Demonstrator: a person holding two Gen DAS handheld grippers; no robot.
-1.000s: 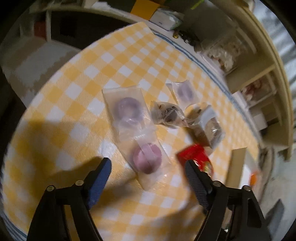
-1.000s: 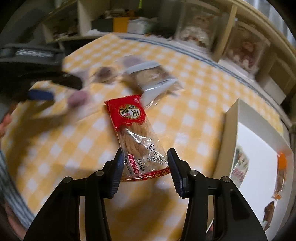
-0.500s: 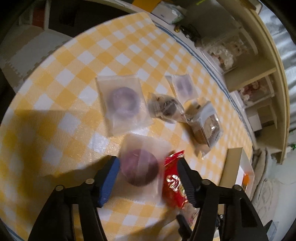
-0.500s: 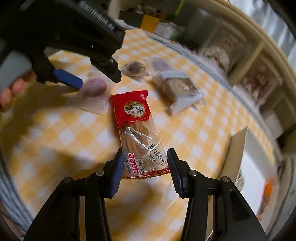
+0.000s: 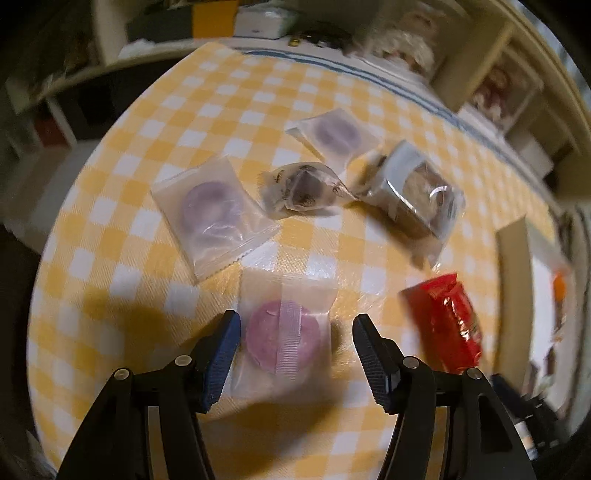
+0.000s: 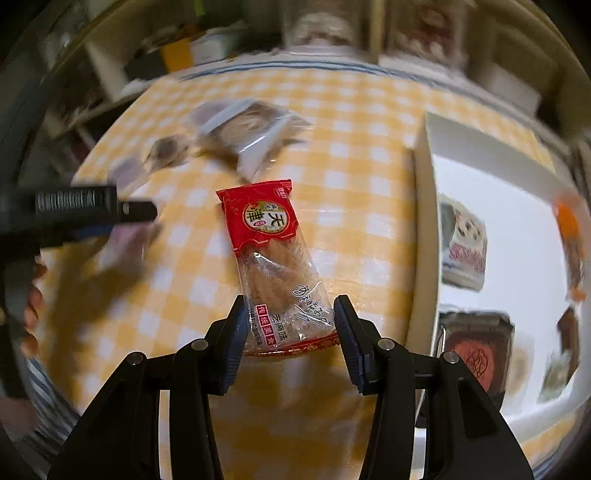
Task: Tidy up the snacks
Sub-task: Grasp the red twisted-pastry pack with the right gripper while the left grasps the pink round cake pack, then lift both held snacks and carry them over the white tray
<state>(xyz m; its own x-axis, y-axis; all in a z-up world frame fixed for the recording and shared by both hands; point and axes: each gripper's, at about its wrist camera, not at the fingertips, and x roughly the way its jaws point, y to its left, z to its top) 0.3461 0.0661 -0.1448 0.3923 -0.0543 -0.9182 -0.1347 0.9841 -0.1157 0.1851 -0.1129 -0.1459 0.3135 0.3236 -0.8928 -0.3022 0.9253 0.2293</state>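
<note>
My right gripper [image 6: 290, 325] is shut on the near end of a red-and-clear snack packet [image 6: 271, 251] and holds it above the checked tablecloth; the packet also shows in the left wrist view [image 5: 448, 321]. My left gripper [image 5: 291, 345] is open, its fingers on either side of a pink round cake in a clear wrapper [image 5: 282, 334] that lies on the table. Beyond it lie two purple wrapped cakes [image 5: 210, 212] [image 5: 334, 136], a small dark sweet [image 5: 301, 186] and a brown wrapped pastry [image 5: 421, 195].
A white open box [image 6: 421, 229] with several snacks inside stands at the right of the table. Shelves with jars and boxes [image 6: 321, 26] run behind the table's far edge. The left gripper's arm [image 6: 74, 210] shows at the left of the right wrist view.
My left gripper has come down and forward so its fingers now flank the pink cake. My right gripper has swung toward the white box with the red packet still in it.
</note>
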